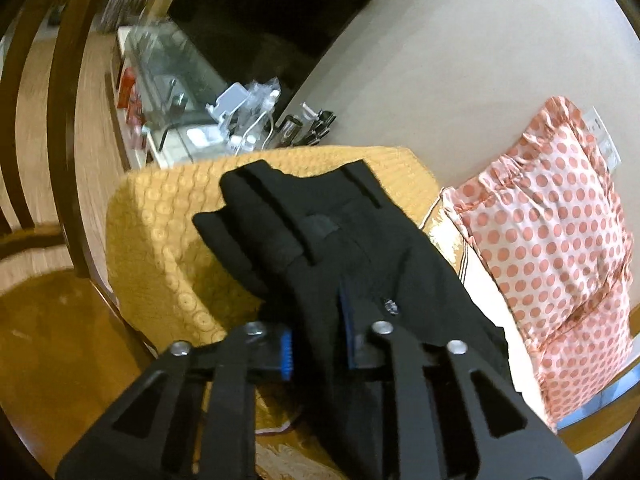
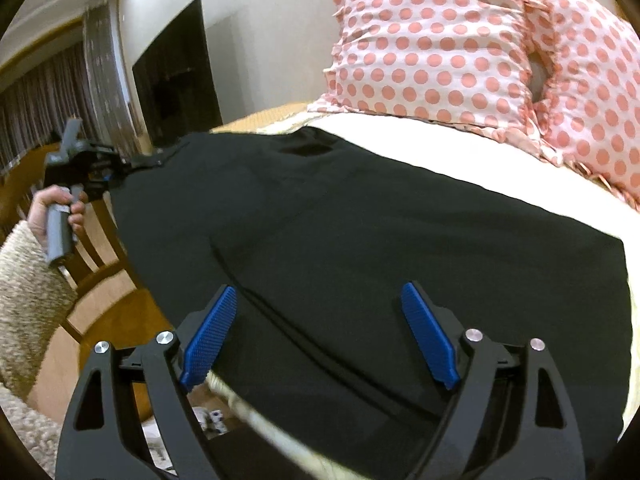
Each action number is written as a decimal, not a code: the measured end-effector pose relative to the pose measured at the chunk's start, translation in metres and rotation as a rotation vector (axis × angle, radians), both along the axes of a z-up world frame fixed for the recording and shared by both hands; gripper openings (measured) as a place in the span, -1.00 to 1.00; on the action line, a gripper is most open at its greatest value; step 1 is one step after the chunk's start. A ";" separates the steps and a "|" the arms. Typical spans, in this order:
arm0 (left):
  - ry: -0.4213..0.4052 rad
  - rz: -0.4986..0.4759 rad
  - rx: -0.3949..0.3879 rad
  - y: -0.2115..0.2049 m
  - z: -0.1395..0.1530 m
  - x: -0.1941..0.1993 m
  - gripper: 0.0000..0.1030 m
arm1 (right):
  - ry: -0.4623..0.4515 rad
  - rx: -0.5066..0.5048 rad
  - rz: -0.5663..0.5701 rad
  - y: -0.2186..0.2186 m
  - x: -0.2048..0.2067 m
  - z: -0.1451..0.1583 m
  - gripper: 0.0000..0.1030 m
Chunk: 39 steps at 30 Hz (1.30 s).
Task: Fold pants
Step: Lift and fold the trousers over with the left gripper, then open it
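Black pants (image 2: pixel 360 224) spread flat across the white sheet (image 2: pixel 460 148), smooth matte cloth, one seam running down toward the near edge; waistband end with belt loops and a small metal button lifted at the far left corner, over the edge of the bed. Left gripper (image 1: pixel 316 344) clamped on that waistband, blue ribbed pads (image 1: pixel 286 354) pinching black fabric between them; seen from the right wrist too, small and far off (image 2: pixel 136 162), held in a hand (image 2: pixel 56 208) with a knitted beige sleeve. Right gripper (image 2: pixel 318 336) hovering low above the legs end, jaws wide apart, nothing between the blue pads (image 2: pixel 428 336). Beyond the pants, a bare strip of sheet, then two frilled pillows (image 2: pixel 460 40), white with pink dots, right at the far side. Under the waistband, a mustard quilted cover (image 1: pixel 160 232) with stitched circles, rounded at its corner. Left of that, a wooden chair (image 2: pixel 100 280) near the bed's edge; further off, a cluttered shelf (image 1: pixel 168 80), blurred.
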<state>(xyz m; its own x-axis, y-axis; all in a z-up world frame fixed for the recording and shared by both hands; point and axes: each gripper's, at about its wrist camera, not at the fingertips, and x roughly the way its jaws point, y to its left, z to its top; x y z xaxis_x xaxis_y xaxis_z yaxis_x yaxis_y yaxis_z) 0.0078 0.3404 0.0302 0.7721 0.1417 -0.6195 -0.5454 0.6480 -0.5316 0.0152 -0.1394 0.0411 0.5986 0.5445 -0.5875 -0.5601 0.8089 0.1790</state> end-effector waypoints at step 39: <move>-0.200 -1.246 0.713 -0.512 0.045 -0.012 -0.80 | 0.035 0.143 -0.684 -0.227 -0.044 -0.014 0.73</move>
